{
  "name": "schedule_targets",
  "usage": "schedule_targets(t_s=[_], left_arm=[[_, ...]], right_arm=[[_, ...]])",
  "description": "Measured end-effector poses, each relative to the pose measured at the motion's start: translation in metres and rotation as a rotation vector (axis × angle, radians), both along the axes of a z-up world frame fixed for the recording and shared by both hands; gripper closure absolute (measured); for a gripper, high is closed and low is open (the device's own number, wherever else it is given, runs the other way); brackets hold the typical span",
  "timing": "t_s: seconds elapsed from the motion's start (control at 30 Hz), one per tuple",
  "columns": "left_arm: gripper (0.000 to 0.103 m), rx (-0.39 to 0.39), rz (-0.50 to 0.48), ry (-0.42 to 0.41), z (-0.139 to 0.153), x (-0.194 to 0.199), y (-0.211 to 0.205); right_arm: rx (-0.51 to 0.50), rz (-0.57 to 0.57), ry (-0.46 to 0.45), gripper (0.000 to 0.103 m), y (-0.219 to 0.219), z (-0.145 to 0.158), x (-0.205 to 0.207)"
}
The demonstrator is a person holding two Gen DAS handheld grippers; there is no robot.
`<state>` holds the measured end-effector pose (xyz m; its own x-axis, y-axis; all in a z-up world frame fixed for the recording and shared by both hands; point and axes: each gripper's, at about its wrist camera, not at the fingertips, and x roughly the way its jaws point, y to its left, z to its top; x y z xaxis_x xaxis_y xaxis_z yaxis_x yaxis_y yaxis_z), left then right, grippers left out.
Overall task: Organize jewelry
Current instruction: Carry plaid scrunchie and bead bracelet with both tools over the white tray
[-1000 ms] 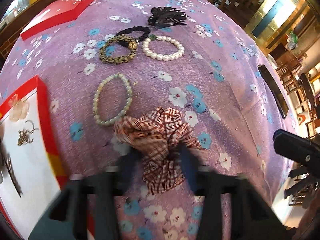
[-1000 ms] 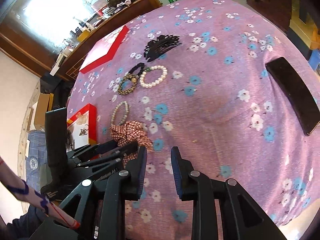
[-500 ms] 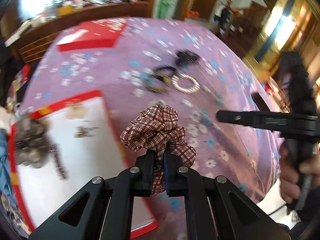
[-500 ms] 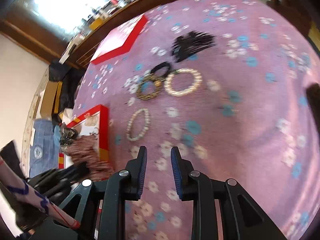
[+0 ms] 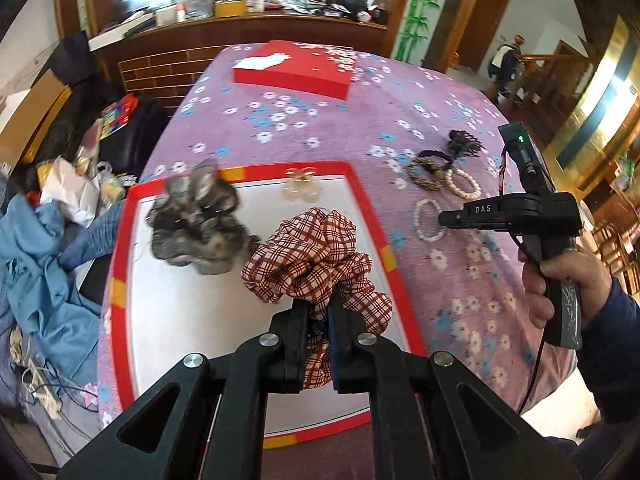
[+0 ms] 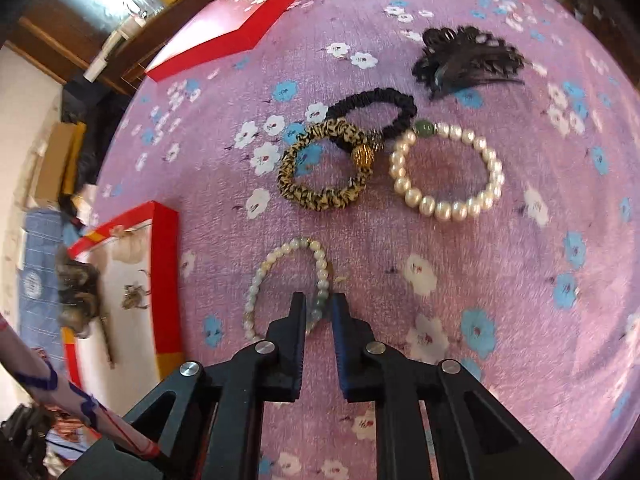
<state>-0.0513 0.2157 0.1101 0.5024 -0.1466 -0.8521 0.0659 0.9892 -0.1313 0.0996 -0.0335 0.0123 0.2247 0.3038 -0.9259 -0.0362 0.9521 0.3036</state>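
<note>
The left gripper [image 5: 318,312] is clamped on the plaid scrunchie [image 5: 316,260], above the white floor of the red-rimmed box [image 5: 368,204]. The right gripper [image 6: 319,308], whose jaws have just been closing, straddles the near side of the pale bead bracelet [image 6: 320,268] on the cloth beside the box's edge; whether the pads press the beads is unclear. Only its view shows the leopard band [image 6: 320,168], pearl bracelet [image 6: 448,172] and black clip [image 6: 468,60] clearly, apart beyond.

- Flowered purple tablecloth [image 5: 320,128] covers the table.
- Wooden sideboard [image 5: 240,36] beyond the tablecloth's far edge, its top cluttered with bottles and boxes.
- Blue cloth [image 5: 44,264] heaped just off the tablecloth's left edge.
- Cardboard box [image 5: 28,120] farther left of the tablecloth.
</note>
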Motion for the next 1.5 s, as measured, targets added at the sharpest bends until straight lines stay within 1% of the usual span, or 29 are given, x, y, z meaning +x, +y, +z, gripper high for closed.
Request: schedule_targets(t_s=[0.03, 0.07, 0.17, 0.23, 0.27, 0.33, 0.4, 0.47, 0.6, 0.7, 0.87, 1.03, 1.3, 1.5], left_arm=[[0.095, -0.001, 0.004, 0.002, -0.001, -0.001, 0.002], [0.095, -0.001, 0.006, 0.003, -0.002, -0.001, 0.004], [0.095, -0.011, 0.011, 0.006, -0.003, -0.001, 0.008], [0.095, -0.016, 0.01, 0.003, -0.003, 0.0, 0.008], [0.095, -0.02, 0.008, 0.002, -0.003, 0.0, 0.008], [0.095, -0.028, 0.0, 0.001, -0.003, 0.003, 0.007], [0.095, -0.036, -0.008, -0.002, -0.003, 0.004, 0.006], [0.095, -0.045, -0.018, -0.002, -0.003, 0.007, 0.003], [0.095, -0.063, -0.05, 0.0, -0.004, 0.013, -0.009], [0.095, -0.07, -0.079, -0.008, -0.002, 0.017, -0.02], [0.095, -0.071, -0.102, -0.012, -0.001, 0.02, -0.031], [0.095, -0.07, -0.081, -0.005, -0.005, 0.016, -0.02], [0.094, -0.073, 0.008, 0.018, -0.015, 0.0, 0.023], [0.094, -0.072, 0.084, 0.038, -0.024, -0.012, 0.061]], right_arm=[[-0.021, 0.006, -0.002, 0.095, 0.003, 0.0, 0.002], [-0.069, 0.023, -0.004, 0.097, 0.008, 0.001, 0.003], [-0.214, 0.11, -0.029, 0.097, 0.03, 0.004, 0.002], [-0.25, 0.117, -0.038, 0.098, 0.035, 0.004, 0.0], [-0.242, 0.1, -0.036, 0.099, 0.033, 0.005, -0.001], [-0.167, 0.05, -0.03, 0.099, 0.02, 0.009, -0.006], [-0.147, 0.018, -0.034, 0.099, 0.005, 0.017, -0.014], [-0.103, -0.001, -0.043, 0.099, -0.007, 0.028, -0.022], [-0.056, -0.035, -0.081, 0.099, -0.031, 0.055, -0.038], [-0.02, -0.04, -0.098, 0.099, -0.037, 0.07, -0.049], [0.037, -0.005, -0.134, 0.098, -0.016, 0.095, -0.064], [0.089, 0.086, -0.157, 0.098, 0.019, 0.108, -0.075], [0.121, 0.256, -0.142, 0.098, 0.091, 0.105, -0.088], [0.135, 0.353, -0.126, 0.098, 0.136, 0.098, -0.092]])
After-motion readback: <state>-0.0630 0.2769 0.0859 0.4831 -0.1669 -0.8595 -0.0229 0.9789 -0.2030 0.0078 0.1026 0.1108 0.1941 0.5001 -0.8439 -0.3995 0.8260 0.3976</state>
